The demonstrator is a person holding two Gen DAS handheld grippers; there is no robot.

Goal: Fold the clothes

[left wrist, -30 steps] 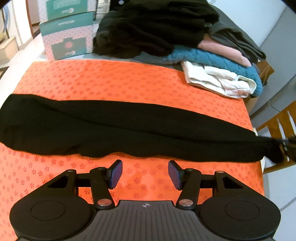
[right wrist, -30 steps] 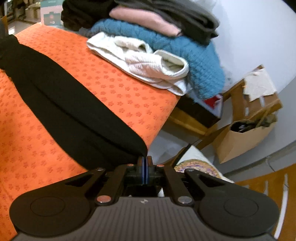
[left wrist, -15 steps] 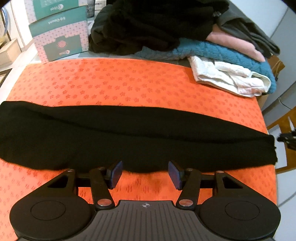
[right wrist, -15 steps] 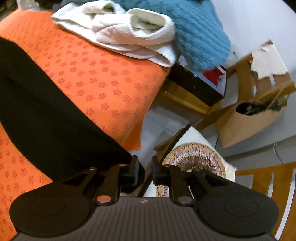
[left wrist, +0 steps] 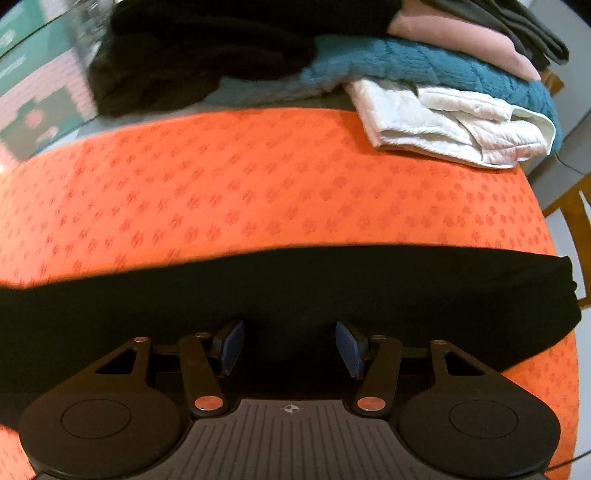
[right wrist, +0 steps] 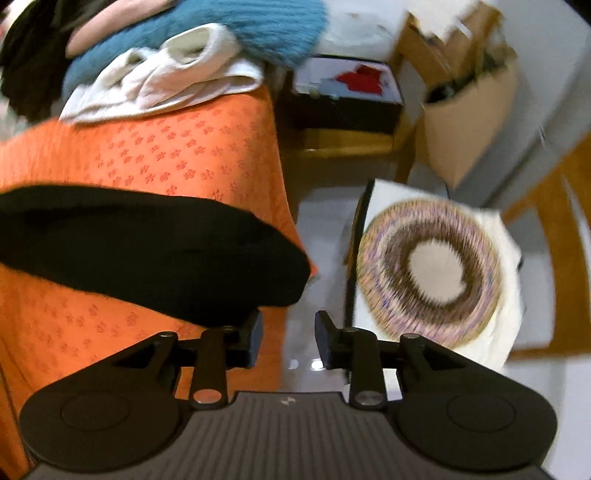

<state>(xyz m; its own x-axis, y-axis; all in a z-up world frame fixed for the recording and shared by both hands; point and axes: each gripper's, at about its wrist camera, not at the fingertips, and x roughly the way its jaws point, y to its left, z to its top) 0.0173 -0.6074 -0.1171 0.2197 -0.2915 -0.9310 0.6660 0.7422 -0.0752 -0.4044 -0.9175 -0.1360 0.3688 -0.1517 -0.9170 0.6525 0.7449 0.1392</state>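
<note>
A long black garment [left wrist: 280, 288] lies folded into a narrow strip across the orange patterned tablecloth [left wrist: 258, 184]. My left gripper [left wrist: 290, 347] hovers over the strip's middle, open, with the black cloth below and between its blue pads; I cannot tell if they touch it. In the right wrist view the strip's rounded end [right wrist: 236, 258] rests at the table's right edge. My right gripper [right wrist: 288, 339] is just past that end, over the floor gap, its jaws opening with nothing between them.
A pile of clothes sits at the table's far side: black garments [left wrist: 207, 55], a teal knit [left wrist: 424, 66], a pink piece [left wrist: 454, 33], and a white garment [left wrist: 454, 125]. Beside the table stand a chair with a round patterned cushion [right wrist: 428, 269] and a cardboard box [right wrist: 469, 110].
My right gripper let go of the strip's end, opened and rolled away from the table edge. The left gripper moved forward and down from the bare orange cloth onto the black strip.
</note>
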